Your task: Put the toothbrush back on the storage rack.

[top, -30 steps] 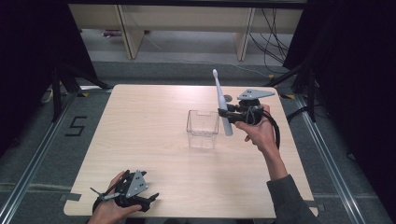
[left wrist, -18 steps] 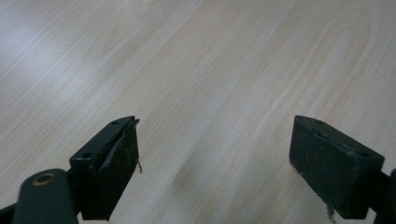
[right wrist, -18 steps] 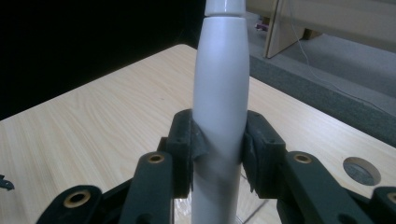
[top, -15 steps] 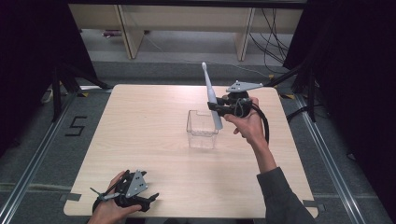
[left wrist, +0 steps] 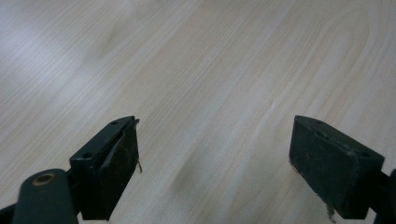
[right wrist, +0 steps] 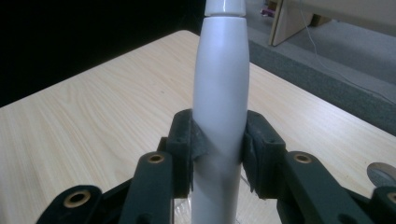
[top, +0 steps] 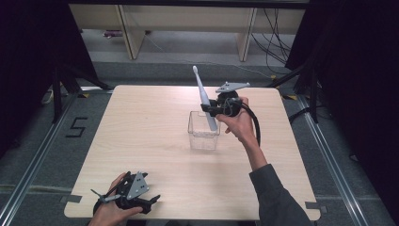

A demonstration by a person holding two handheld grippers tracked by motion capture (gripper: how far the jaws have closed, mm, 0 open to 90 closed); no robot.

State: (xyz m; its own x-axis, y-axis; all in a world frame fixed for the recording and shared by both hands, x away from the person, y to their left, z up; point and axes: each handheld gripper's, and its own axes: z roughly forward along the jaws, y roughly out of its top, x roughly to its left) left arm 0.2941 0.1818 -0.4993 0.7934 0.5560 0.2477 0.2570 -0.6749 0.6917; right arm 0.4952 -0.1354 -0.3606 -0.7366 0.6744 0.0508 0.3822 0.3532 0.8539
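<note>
While the right gripper (top: 212, 110) clamps the electric toothbrush (top: 203, 96) above the clear box (top: 203, 133), insertion remains; left gripper (top: 141, 203) rests open at the bench's near edge.

A single dark number "5" (top: 76, 127) stands marked on the grey floor (top: 42, 155), left of the desk (top: 141, 141).

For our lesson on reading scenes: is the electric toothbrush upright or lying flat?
Nearly upright, leaning slightly. The right gripper clamps the toothbrush by its handle, brush head up, its lower end at the clear box.
</note>
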